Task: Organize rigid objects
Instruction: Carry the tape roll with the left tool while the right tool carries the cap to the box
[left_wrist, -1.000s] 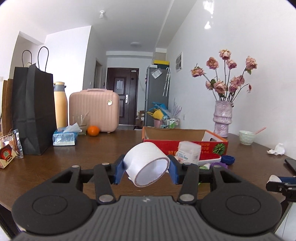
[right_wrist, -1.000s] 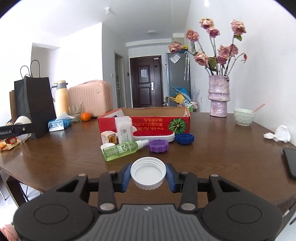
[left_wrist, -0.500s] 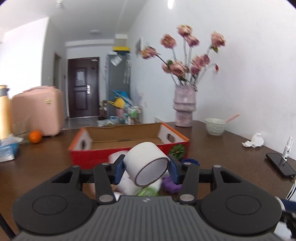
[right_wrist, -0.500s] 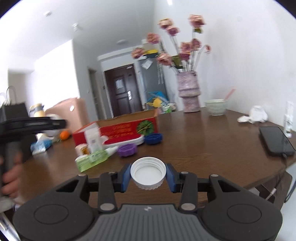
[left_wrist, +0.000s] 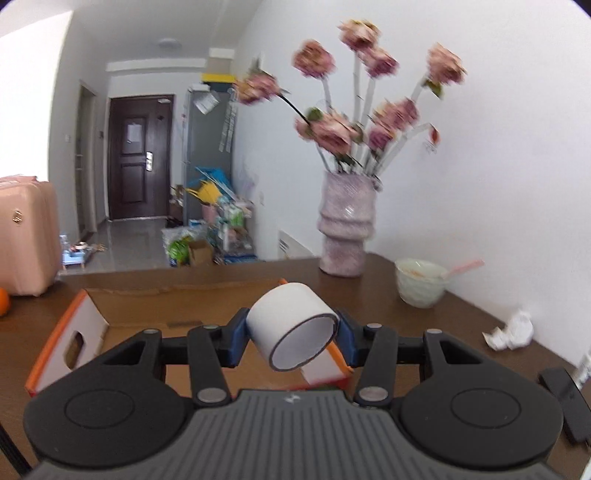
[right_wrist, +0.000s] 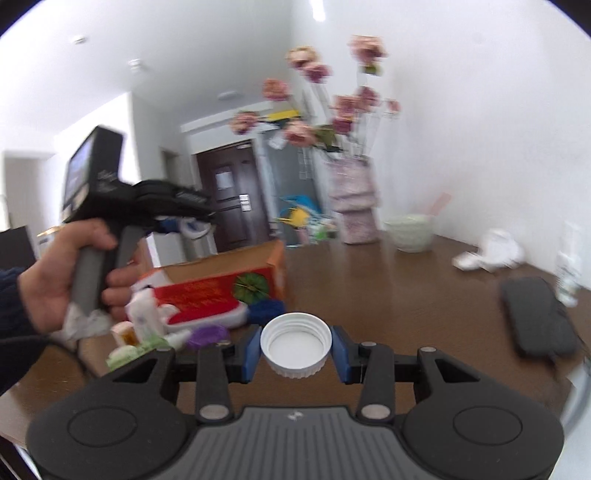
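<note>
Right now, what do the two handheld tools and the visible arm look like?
Both tools, left and right, have black linkage arms, blue pads, silver pivots and a ribbed grey base. The left one has a grey handle and a boxy black top. The sleeve is dark blue.

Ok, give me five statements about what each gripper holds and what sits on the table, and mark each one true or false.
1. The left gripper is clamped on a white roll of tape. True.
2. The right gripper is empty. False: it holds a white bottle cap, open side up.
3. The roll of tape is held above the open cardboard box. True.
4. The vase of flowers lies tipped over. False: it stands upright on the table.
5. A green bowl with a pink spoon sits beside the vase. True.
</note>
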